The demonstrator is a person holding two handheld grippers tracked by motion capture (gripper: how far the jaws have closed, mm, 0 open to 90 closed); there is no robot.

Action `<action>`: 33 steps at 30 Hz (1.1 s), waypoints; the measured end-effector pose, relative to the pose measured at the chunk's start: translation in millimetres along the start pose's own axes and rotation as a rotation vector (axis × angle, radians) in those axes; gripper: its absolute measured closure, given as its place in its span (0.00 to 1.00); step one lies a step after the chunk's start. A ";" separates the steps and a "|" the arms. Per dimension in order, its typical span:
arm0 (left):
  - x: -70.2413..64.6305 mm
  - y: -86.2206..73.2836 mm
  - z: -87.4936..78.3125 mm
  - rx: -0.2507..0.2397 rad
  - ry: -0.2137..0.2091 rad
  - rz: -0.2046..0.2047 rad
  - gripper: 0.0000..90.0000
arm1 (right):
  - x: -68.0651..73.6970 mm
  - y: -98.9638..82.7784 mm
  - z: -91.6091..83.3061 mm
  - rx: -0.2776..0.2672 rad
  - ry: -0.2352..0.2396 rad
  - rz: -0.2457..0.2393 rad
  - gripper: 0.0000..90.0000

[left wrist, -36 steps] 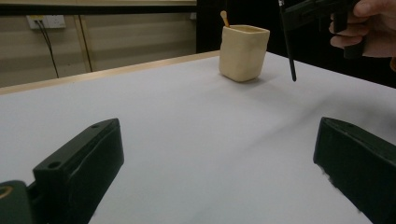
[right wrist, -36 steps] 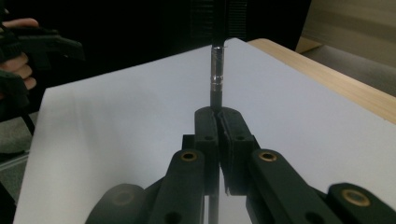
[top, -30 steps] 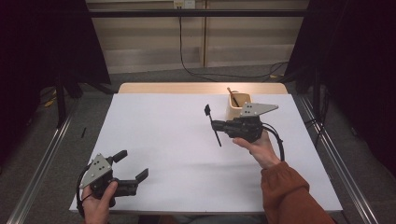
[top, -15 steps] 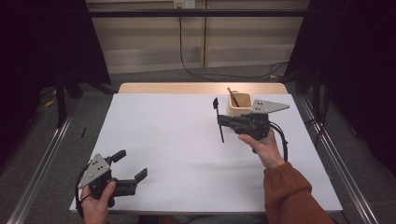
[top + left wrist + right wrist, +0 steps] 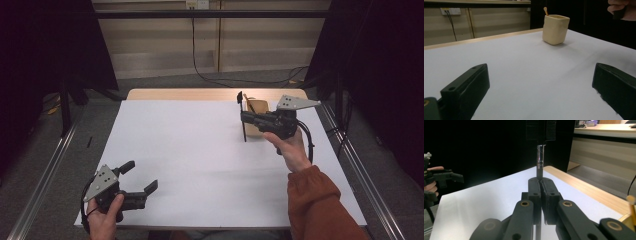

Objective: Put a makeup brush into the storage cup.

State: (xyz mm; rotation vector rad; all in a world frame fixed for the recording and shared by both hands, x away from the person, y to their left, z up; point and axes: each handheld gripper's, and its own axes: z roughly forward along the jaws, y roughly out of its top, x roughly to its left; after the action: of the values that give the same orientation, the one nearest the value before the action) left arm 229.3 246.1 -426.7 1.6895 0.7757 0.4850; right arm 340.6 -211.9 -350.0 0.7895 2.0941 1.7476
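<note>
My right gripper [image 5: 243, 117] is shut on the slim handle of a black utensil [image 5: 240, 100], held upright above the table's far right part. Its flat black head [image 5: 541, 130] points up and its lower end hangs just over the white surface. Right behind the utensil stands a beige cup [image 5: 258, 107] with a wooden stick [image 5: 545, 10] in it, and the right gripper's jaws [image 5: 541, 182] are pressed together on the handle. At the near left corner my left gripper [image 5: 141, 175] stays low, open, jaws wide with nothing between them [image 5: 540, 82].
A white sheet [image 5: 200, 160] covers the table, with a bare wooden strip [image 5: 180, 94] along its far edge. The cup [image 5: 555, 29] stands near that far edge at the right. Metal rails [image 5: 45, 175] run along both sides, and cables lie on the floor behind.
My right gripper has carried the utensil to the right and slightly up, from left of the cup to just in front of it. The left gripper has stayed where it was.
</note>
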 end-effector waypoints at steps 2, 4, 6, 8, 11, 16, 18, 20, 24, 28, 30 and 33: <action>0.1 -0.1 0.1 0.000 0.000 -0.001 0.01 | -1.7 2.8 -1.0 -0.003 -0.005 -0.002 0.96; -0.2 -0.1 0.2 0.001 0.001 -0.003 0.01 | -4.2 8.6 -2.8 -0.012 -0.014 -0.007 0.96; -0.1 0.0 0.3 -0.001 -0.001 -0.001 0.01 | -6.6 16.2 -5.2 -0.021 -0.027 -0.016 0.96; -0.1 -0.1 0.2 -0.004 0.001 -0.006 0.01 | -8.5 21.2 -7.0 -0.027 -0.035 -0.023 0.96; 0.0 -0.2 0.2 -0.007 -0.001 -0.008 0.01 | -12.1 27.0 -10.0 -0.034 -0.052 -0.028 0.96; 0.0 0.0 0.5 -0.004 -0.002 0.000 0.01 | -19.2 33.5 -14.1 -0.039 -0.079 -0.025 0.96; 0.0 0.0 0.5 -0.002 -0.002 -0.001 0.01 | -22.2 34.2 -15.4 -0.048 -0.073 -0.010 0.96; -0.7 -0.2 0.9 -0.004 -0.003 -0.006 0.01 | -24.9 34.5 -16.8 -0.048 -0.087 -0.005 0.96; -0.8 -0.1 0.9 -0.002 -0.002 -0.004 0.01 | -29.0 35.5 -18.9 -0.057 -0.098 0.000 0.96; -0.5 -0.2 0.9 -0.004 -0.003 -0.005 0.01 | -34.2 39.1 -20.6 -0.062 -0.108 0.007 0.96; -0.7 0.0 1.0 -0.003 -0.004 -0.003 0.01 | -38.2 40.6 -20.2 -0.059 -0.127 0.009 0.96; -0.5 0.0 1.0 -0.002 -0.006 0.002 0.01 | -42.9 43.7 -18.7 -0.056 -0.144 0.005 0.96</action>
State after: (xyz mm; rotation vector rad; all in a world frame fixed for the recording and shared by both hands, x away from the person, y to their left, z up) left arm 229.6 245.0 -426.9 1.6899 0.7689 0.4818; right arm 374.2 -247.3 -308.6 0.8772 1.9432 1.6908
